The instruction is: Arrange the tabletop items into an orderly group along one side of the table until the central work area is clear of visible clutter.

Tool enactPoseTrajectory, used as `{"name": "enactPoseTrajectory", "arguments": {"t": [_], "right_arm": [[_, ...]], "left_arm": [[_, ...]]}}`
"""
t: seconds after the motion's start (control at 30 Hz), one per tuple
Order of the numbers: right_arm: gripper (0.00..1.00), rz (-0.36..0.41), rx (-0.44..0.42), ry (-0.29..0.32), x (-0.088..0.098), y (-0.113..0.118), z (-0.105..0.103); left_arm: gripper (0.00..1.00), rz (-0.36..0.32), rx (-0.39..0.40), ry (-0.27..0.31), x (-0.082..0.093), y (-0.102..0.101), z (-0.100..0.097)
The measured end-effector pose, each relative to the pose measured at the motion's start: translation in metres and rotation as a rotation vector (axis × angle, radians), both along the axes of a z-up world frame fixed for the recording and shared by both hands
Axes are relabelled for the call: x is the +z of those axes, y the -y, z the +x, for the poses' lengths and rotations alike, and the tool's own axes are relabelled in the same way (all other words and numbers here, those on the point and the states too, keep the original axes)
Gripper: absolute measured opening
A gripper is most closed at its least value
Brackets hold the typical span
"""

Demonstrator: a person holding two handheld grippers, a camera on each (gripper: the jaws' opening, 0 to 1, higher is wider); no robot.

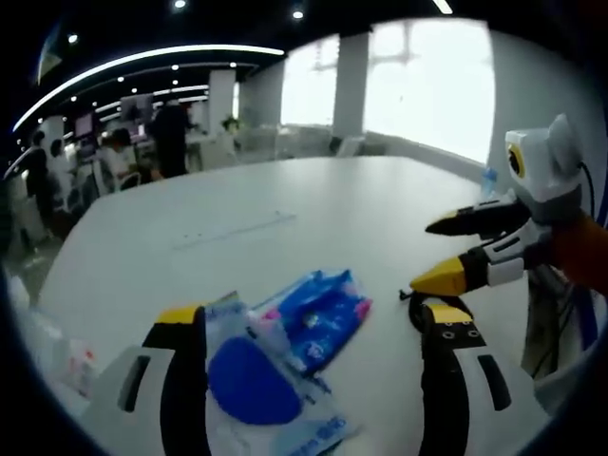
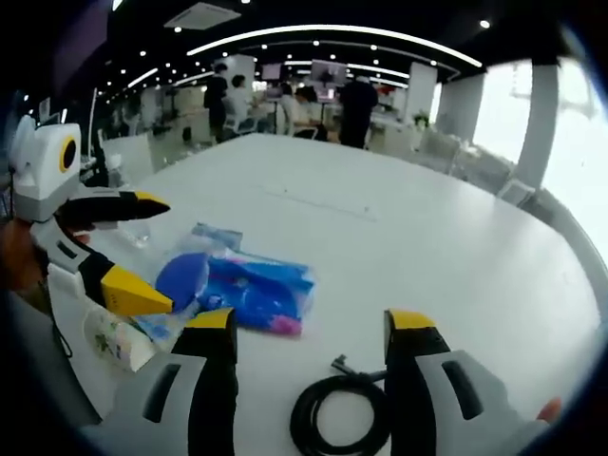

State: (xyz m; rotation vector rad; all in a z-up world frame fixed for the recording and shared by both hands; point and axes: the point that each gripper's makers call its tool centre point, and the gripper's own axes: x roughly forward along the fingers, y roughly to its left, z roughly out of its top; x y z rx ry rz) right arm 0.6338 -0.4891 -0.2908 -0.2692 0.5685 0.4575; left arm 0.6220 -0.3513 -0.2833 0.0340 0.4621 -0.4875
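Blue packets [image 1: 318,318] lie on the white table [image 1: 285,218], just ahead of the left gripper [image 1: 313,328], whose jaws stand apart around a clear pouch with a blue disc [image 1: 252,380]. In the right gripper view the right gripper [image 2: 309,328] has its jaws apart too, a coiled black cable [image 2: 337,418] lying between them, the packets [image 2: 256,290] just beyond. Nothing is gripped.
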Motion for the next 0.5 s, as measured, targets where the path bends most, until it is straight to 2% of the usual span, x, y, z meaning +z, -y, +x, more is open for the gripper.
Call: {"name": "enactPoseTrajectory", "arguments": {"t": [0.3,0.5], "right_arm": [[0.61,0.004,0.024,-0.014,-0.007,-0.006,0.013],[0.59,0.012,0.026,-0.051,-0.023,-0.004,0.024]], "left_arm": [[0.84,0.002,0.037,-0.032,-0.013,-0.011,0.011],[0.78,0.009,0.045,-0.061,-0.026,-0.010,0.020]]}}
